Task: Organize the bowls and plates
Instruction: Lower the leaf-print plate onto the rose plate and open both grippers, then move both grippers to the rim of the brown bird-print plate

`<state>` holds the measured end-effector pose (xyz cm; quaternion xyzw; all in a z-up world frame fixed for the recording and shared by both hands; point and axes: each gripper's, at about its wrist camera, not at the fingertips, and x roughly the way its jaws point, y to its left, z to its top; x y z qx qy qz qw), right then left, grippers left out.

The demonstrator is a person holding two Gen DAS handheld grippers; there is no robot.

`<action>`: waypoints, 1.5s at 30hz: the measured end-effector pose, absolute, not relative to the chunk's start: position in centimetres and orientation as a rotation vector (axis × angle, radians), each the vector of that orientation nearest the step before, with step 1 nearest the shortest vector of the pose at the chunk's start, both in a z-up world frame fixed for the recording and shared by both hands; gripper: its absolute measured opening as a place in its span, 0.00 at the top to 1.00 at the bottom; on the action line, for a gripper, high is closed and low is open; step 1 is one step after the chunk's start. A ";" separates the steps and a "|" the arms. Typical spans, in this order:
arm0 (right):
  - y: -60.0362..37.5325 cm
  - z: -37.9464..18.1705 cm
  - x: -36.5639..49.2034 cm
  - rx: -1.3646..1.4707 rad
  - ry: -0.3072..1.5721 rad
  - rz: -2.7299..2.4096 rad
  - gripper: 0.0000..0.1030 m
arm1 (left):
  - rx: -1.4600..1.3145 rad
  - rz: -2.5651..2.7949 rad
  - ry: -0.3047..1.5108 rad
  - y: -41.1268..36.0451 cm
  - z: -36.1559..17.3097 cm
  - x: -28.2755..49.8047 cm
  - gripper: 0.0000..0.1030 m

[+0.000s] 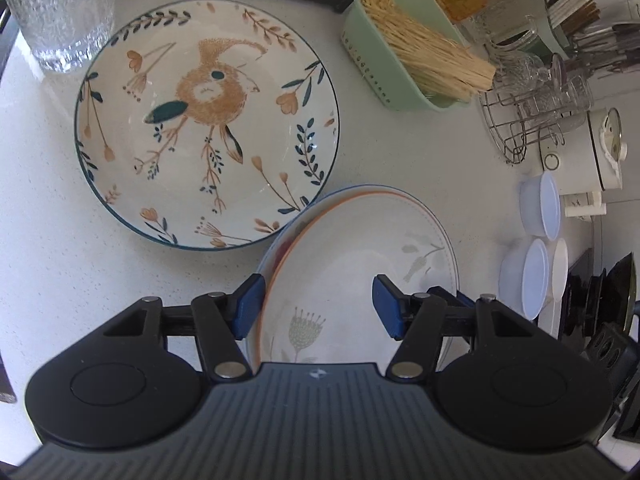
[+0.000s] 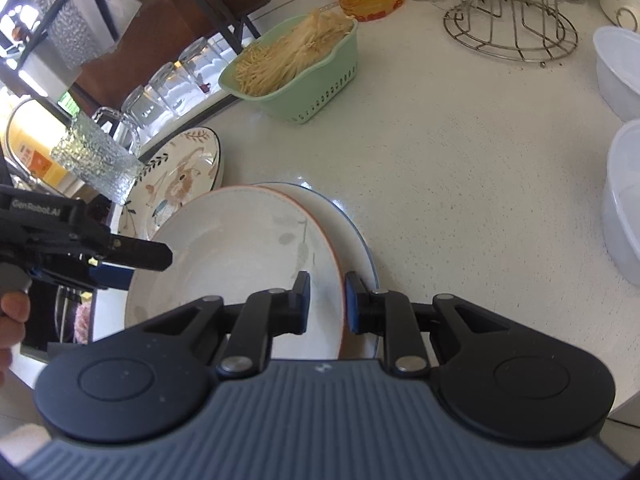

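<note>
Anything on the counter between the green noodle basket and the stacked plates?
Nothing: bare countertop separates the green noodle basket from the stacked plates, clearest in the right wrist view.

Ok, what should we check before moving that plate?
1. Right gripper pinching the orange-rimmed plate rim: ok.
2. Left gripper open, holding nothing: ok.
3. Blue-rimmed plate underneath lying flat on the counter: ok.
4. Bird plate touching the stack: cannot tell.
5. Green basket and plastic tubs away from the plates: ok.
</note>
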<state>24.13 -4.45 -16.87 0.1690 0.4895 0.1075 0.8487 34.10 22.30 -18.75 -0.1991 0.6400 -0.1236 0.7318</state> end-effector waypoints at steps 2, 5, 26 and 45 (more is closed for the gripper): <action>-4.4 -16.7 24.2 0.358 1.021 0.234 0.79 | -0.394 -0.267 1.390 22.4 -18.4 34.1 0.37; -4.3 -16.3 24.2 0.338 1.002 0.226 0.79 | -0.391 -0.278 1.379 22.6 -18.0 34.0 0.37; -6.5 -8.3 20.2 0.317 0.775 0.224 0.79 | -0.108 -0.211 1.057 16.9 -9.1 27.3 0.37; -9.5 -3.8 14.0 0.260 0.645 0.254 0.78 | -0.104 -0.203 0.890 11.4 -5.9 19.2 0.37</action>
